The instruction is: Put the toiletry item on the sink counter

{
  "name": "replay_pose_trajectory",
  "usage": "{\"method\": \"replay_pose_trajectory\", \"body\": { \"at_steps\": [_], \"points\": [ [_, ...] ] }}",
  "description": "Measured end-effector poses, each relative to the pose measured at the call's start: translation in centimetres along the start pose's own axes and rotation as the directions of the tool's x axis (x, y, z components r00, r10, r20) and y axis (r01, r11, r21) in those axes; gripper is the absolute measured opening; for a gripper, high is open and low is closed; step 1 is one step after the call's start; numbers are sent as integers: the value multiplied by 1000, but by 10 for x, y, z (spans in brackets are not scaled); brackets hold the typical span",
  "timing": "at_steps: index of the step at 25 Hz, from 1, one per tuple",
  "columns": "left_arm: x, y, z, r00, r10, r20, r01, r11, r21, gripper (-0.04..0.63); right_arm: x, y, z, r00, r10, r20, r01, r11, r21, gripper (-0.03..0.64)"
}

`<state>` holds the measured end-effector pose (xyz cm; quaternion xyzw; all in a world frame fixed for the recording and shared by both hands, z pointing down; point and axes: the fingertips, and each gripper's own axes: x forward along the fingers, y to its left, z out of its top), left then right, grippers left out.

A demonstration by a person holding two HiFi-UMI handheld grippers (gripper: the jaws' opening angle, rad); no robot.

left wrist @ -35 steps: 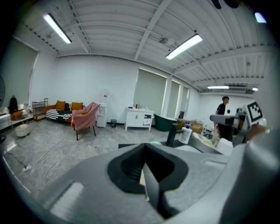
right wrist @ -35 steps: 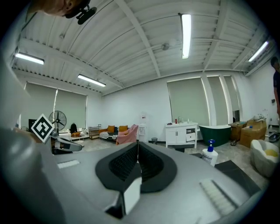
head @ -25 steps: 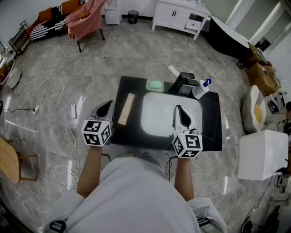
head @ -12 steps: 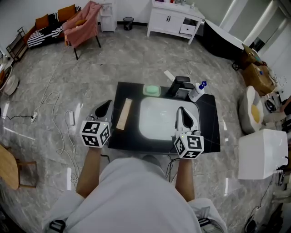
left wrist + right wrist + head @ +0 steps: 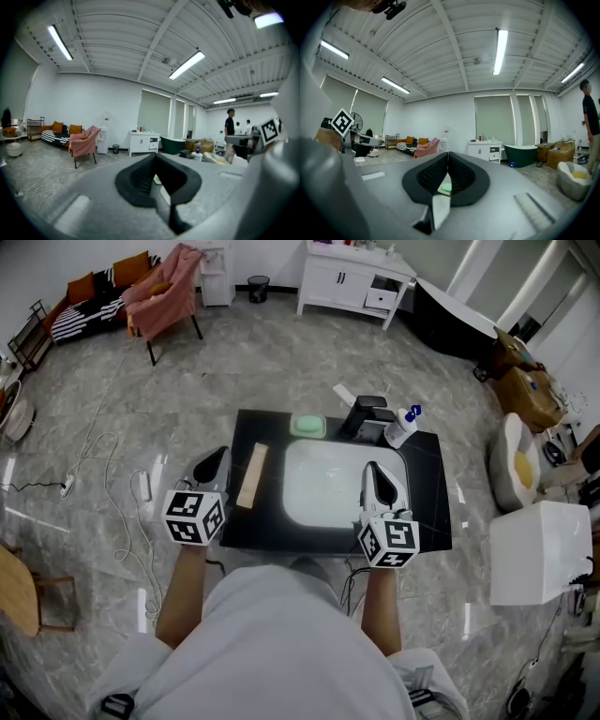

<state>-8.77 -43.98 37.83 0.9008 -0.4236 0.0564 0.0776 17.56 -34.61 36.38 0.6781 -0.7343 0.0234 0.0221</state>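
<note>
Over the floor just off the table's [image 5: 433,486] left edge hover the left tongs [image 5: 217,456], shut, nothing between them. Right tongs [image 5: 373,470] hang over the basin's [image 5: 323,486] right rim, also pressed together and empty. Both point toward the far edge. Soap [image 5: 307,425], green, lies at the table's back edge, just behind the basin and left of the faucet [image 5: 366,413]. Pump bottle [image 5: 400,427] stands at the back right, just beside the faucet. Wood strip [image 5: 250,474] lies on the left margin, between basin and left edge, near the left tongs. Bare black top shows right of the basin and along the front edge, where the person stands close. Small white piece [image 5: 344,395] sits behind the faucet; whether on the table or the floor I cannot tell. Cables [image 5: 103,484] trail over the floor on the left, well apart from the table. White box [image 5: 539,554] stands near the right edge. Marble floor [image 5: 262,352] behind is open up to the chair [image 5: 164,287] and cabinet [image 5: 352,282].
</note>
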Motion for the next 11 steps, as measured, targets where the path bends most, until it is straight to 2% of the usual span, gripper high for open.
{"method": "replay_pose_trajectory", "body": {
  "at_steps": [11],
  "points": [
    [2,1,3,1000,-5,8,5,1000,10,-2,-1,-4,-3,1000,-14,-6,14,1000,6,5]
  ]
}}
